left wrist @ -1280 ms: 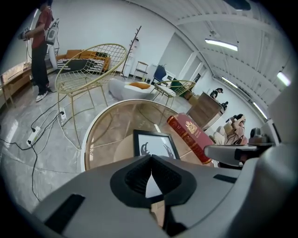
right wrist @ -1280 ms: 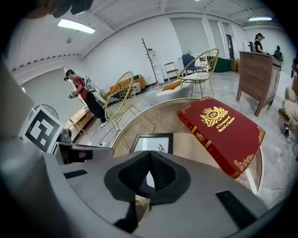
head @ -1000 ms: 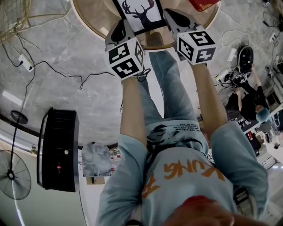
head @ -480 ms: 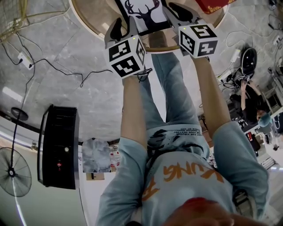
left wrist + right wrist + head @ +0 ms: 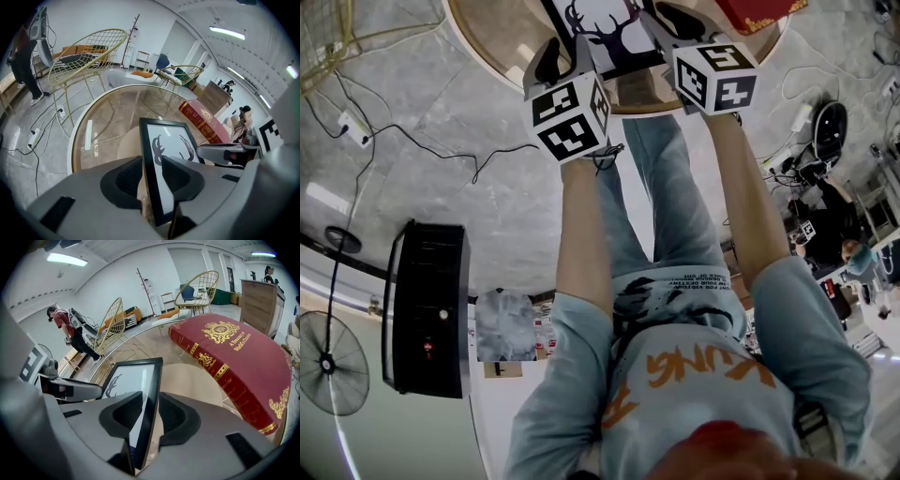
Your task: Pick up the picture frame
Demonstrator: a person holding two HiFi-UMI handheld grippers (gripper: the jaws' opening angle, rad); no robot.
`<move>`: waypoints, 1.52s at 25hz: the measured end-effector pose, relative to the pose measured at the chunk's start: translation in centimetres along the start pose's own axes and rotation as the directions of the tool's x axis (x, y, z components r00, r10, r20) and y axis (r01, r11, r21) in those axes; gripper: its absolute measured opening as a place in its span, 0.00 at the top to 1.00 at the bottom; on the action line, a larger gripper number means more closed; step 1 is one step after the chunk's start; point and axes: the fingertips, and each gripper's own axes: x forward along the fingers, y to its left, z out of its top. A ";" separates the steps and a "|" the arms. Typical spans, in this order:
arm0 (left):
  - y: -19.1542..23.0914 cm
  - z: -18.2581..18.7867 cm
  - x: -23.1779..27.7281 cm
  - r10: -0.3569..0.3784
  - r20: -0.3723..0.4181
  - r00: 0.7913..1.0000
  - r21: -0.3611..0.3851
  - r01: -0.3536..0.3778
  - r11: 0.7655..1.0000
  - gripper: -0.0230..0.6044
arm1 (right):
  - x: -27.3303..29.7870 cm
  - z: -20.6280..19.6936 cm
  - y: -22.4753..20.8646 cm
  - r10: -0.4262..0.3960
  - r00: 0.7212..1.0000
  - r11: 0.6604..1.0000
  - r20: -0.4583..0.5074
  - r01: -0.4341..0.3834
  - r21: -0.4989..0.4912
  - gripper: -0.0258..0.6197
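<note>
A black picture frame point(image 5: 602, 26) with a deer-antler print stands tilted on the round glass table point(image 5: 487, 56). My left gripper point(image 5: 565, 52) straddles its left edge. In the left gripper view the frame point(image 5: 171, 145) passes between the jaws of that gripper point(image 5: 152, 180), with a gap beside each pad. My right gripper point(image 5: 675, 23) straddles the right edge. The frame point(image 5: 136, 380) also stands edge-on between the spread jaws of the right gripper point(image 5: 147, 416). Both pairs of jaws have just been opening, with the frame still between them.
A thick red book point(image 5: 234, 357) lies on the table right of the frame. Wire chairs point(image 5: 89, 51) stand beyond the table. On the floor are a black box point(image 5: 427, 319), a fan point(image 5: 328, 366) and cables point(image 5: 412, 141). A person point(image 5: 70, 336) stands far off.
Both grippers have sunk toward the table with the frame, and their jaws have spread apart from it. The frame now rests lower on the glass.
</note>
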 end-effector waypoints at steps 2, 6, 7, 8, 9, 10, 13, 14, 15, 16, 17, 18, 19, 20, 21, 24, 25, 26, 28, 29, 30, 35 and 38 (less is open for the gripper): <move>-0.2 -0.1 0.3 -0.001 -0.011 1.000 -0.002 0.001 1.000 0.74 | 0.3 -0.1 0.1 0.001 1.000 1.000 -0.006 -0.001 0.001 0.80; 0.1 -0.4 1.1 0.021 -0.033 0.999 -0.009 -0.022 1.000 0.74 | 0.8 -0.2 -0.1 -0.024 1.000 1.000 -0.008 0.024 0.010 0.83; 0.2 -0.5 1.2 0.025 -0.039 0.999 -0.016 -0.026 1.000 0.76 | 0.8 -0.3 -0.1 -0.031 0.999 0.999 -0.007 0.031 0.016 0.83; 0.3 -0.6 1.3 0.024 -0.044 0.999 -0.026 -0.025 0.999 0.76 | 0.9 -0.3 -0.1 -0.035 0.999 0.999 -0.006 0.035 0.023 0.83; 0.3 -0.7 1.3 0.021 -0.045 0.999 -0.036 -0.022 0.999 0.76 | 0.9 -0.4 -0.1 -0.037 0.999 0.999 -0.005 0.037 0.031 0.83; 0.4 -0.6 1.3 0.016 -0.042 0.999 -0.046 -0.018 0.999 0.76 | 1.0 -0.4 -0.1 -0.035 0.999 0.999 -0.002 0.035 0.041 0.83; 0.4 -0.7 1.3 0.004 -0.027 1.000 -0.060 -0.005 0.998 0.77 | 0.9 -0.5 -0.3 -0.018 1.000 0.996 0.010 0.017 0.091 0.84; 0.3 -0.7 1.2 0.004 -0.027 1.000 -0.063 -0.005 0.998 0.78 | 0.9 -0.6 -0.4 -0.013 1.000 0.994 0.009 0.012 0.107 0.84; 0.3 -0.7 1.1 0.005 -0.029 1.000 -0.066 -0.007 0.998 0.80 | 0.8 -0.6 -0.5 -0.011 1.000 0.993 0.004 0.010 0.115 0.85; 0.4 -0.7 0.9 0.007 -0.030 1.000 -0.068 -0.009 0.998 0.81 | 0.8 -0.6 -0.5 -0.012 1.000 0.993 -0.002 0.012 0.117 0.85; 0.4 -0.5 0.7 0.009 -0.029 1.000 -0.068 -0.011 0.998 0.82 | 0.7 -0.6 -0.4 -0.013 1.000 0.993 -0.007 0.014 0.114 0.85; 0.5 -0.3 0.4 0.012 -0.023 1.000 -0.065 -0.013 0.998 0.82 | 0.6 -0.5 -0.2 -0.014 1.000 0.994 -0.009 0.015 0.110 0.85; 0.6 -0.1 0.0 0.014 -0.015 1.000 -0.061 -0.015 0.998 0.83 | 0.5 -0.4 0.1 -0.014 1.000 0.994 -0.005 0.015 0.109 0.86; 0.7 0.2 -0.4 0.015 -0.006 1.000 -0.056 -0.015 0.998 0.83 | 0.2 -0.1 0.4 -0.014 1.000 0.994 0.003 0.013 0.109 0.86; 0.7 0.5 -0.9 0.015 0.003 1.000 -0.050 -0.014 0.999 0.83 | -0.2 0.2 0.7 -0.014 1.000 0.994 0.013 0.012 0.110 0.86; 0.7 1.6 -2.3 0.010 0.025 1.000 -0.030 -0.009 1.000 0.83 | -1.3 1.3 1.7 -0.023 0.999 0.993 0.045 0.017 0.117 0.86; 0.8 2.0 -2.8 0.008 0.032 0.999 -0.024 -0.007 1.000 0.83 | -1.7 1.8 2.1 -0.027 0.998 0.993 0.054 0.021 0.119 0.86; 0.8 2.5 -3.4 0.006 0.041 0.999 -0.018 -0.006 1.000 0.84 | -2.2 2.3 2.5 -0.032 0.997 0.992 0.064 0.024 0.121 0.86; 0.6 3.6 -5.0 0.002 0.060 0.998 -0.004 -0.002 1.000 0.84 | -3.4 3.4 3.4 -0.040 0.995 0.992 0.086 0.029 0.127 0.86; 0.4 4.2 -6.0 -0.002 0.068 0.998 0.002 0.001 1.000 0.84 | -4.3 4.0 3.9 -0.043 0.994 0.991 0.097 0.031 0.129 0.86; 0.3 4.7 -7.1 -0.006 0.075 0.997 0.008 0.005 1.000 0.84 | -5.2 4.5 4.5 -0.047 0.993 0.991 0.107 0.032 0.132 0.86; -0.4 8.7 -12.5 -0.034 0.134 0.990 0.053 0.027 0.998 0.84 | -9.8 8.5 7.6 -0.063 0.980 0.989 0.190 0.036 0.142 0.86; -0.6 11.6 -15.6 -0.045 0.178 0.983 0.077 0.032 0.997 0.84 | -12.3 11.3 9.5 -0.072 0.967 0.988 0.246 0.035 0.153 0.86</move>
